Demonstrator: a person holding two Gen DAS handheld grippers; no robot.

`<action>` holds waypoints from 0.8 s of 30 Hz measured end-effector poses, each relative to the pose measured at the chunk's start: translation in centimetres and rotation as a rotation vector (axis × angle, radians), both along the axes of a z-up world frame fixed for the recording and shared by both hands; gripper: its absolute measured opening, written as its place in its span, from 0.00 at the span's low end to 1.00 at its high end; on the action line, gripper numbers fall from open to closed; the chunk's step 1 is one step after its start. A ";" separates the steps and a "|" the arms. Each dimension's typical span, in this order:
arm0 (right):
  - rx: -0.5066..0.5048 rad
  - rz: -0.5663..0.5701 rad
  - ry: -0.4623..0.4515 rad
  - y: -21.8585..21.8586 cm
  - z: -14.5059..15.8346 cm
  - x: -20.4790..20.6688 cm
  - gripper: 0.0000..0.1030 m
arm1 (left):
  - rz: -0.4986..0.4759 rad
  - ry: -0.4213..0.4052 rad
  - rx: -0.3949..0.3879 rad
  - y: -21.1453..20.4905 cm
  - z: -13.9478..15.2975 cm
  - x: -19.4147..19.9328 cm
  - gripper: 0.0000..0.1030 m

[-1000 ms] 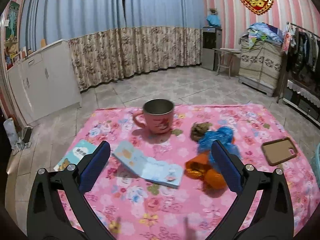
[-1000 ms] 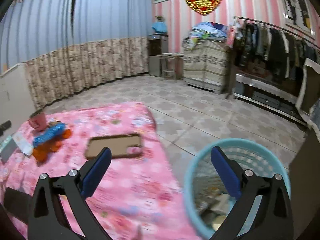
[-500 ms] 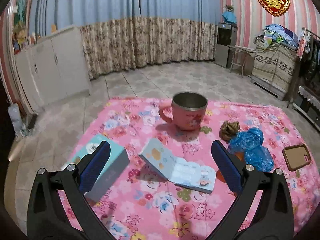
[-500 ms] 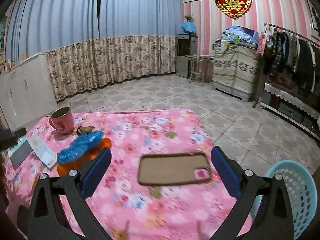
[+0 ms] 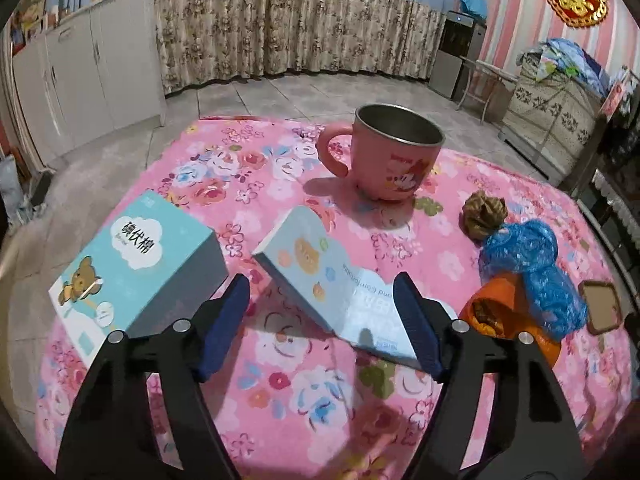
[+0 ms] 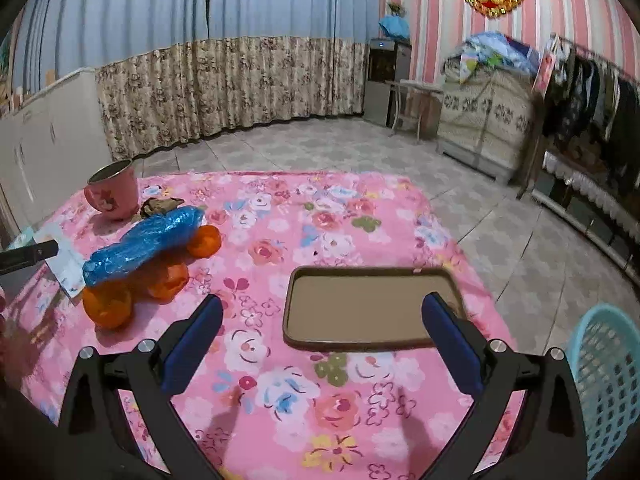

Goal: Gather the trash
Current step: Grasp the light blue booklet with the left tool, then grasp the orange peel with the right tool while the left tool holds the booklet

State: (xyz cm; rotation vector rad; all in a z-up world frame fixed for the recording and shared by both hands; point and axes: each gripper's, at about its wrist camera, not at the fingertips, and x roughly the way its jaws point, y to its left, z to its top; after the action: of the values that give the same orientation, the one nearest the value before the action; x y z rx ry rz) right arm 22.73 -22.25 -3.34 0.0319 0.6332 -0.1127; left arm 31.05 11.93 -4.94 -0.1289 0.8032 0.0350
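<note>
- The left claw (image 5: 322,316) hangs low over the table (image 5: 256,168), which is covered in a pink flowered cloth; its blue pads are spread wide with nothing between them.
- Just ahead of it lies a flat light-blue packet (image 5: 340,292), and one end of that packet sits between the two pads in the left wrist view.
- To the left of the packet lies a light-blue box (image 5: 136,264) printed with a bear, near the table's left edge.
- Farther back stands a pink cup (image 5: 394,160) with a metal inside, upright, its handle turned to the left.
- The trash lies to the right of the left claw: a brown crumpled wad (image 5: 484,216), a crumpled blue plastic bag (image 5: 532,264) touching it, and orange peel (image 5: 500,312) partly under the bag.
- The right claw (image 6: 322,340) is also spread wide and empty, low over the table's near right part.
- A phone in a brown case (image 6: 368,308) lies flat on the cloth just ahead of the right claw; the right pad overlaps its corner in the right wrist view.
- From that side the blue bag (image 6: 148,240) rests on the orange peel (image 6: 108,304), well to the left of the phone.
- A light-blue plastic basket (image 6: 608,384) stands beyond the table's right edge.
</note>
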 end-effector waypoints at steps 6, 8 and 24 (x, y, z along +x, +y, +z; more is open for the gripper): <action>0.004 0.022 0.026 0.8 -0.4 0.5 0.95 | -0.027 0.006 -0.031 -0.3 -0.4 0.8 0.42; 0.006 0.031 0.033 1.3 -0.6 0.6 0.95 | -0.037 0.002 -0.028 -0.5 -0.3 0.7 0.29; 0.013 0.110 0.088 5.0 -1.5 1.0 0.95 | -0.113 -0.168 0.247 -3.2 5.1 -3.4 0.08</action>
State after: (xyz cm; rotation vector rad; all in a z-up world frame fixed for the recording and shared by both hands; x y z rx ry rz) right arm 23.72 -17.24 -4.85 0.0043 0.7226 -0.0042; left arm 27.62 8.73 0.14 0.1455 0.6311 0.0157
